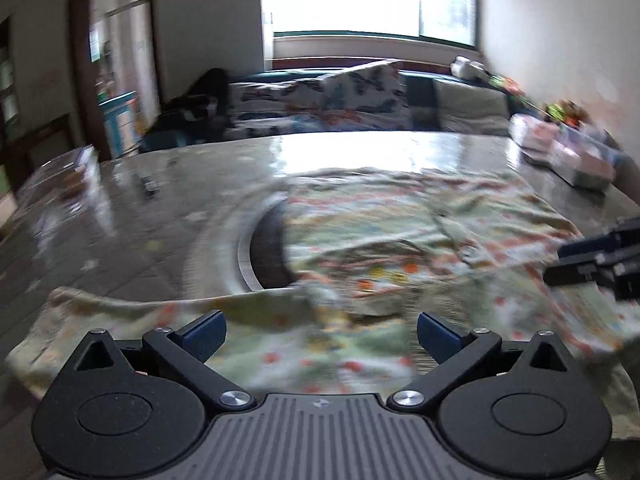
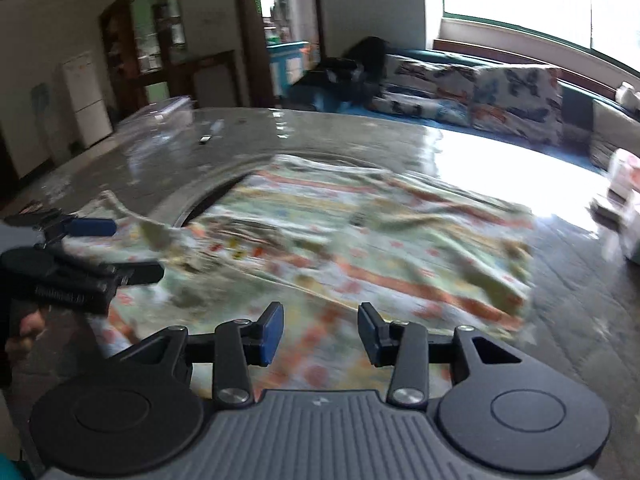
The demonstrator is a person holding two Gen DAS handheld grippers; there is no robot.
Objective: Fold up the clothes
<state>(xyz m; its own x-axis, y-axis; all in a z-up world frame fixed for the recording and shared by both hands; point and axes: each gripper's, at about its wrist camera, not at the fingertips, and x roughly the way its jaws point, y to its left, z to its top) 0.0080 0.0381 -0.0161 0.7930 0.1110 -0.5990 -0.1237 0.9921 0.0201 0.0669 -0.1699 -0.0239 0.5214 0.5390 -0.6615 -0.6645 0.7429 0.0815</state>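
Left tongs (image 1: pixel 320 338) stand wide apart and empty, low over the near left part of the garment (image 1: pixel 400 240). Right tongs (image 2: pixel 320 334) are partly apart and empty, over its near right part. The garment lies spread on the table (image 1: pixel 160 200), long axis across the near edge, directly ahead of both tongs; neither is clearly nearer.

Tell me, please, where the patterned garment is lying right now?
The patterned garment lies spread on the glossy table, partly covering its dark round inset, just ahead of both open claws; sofa behind.
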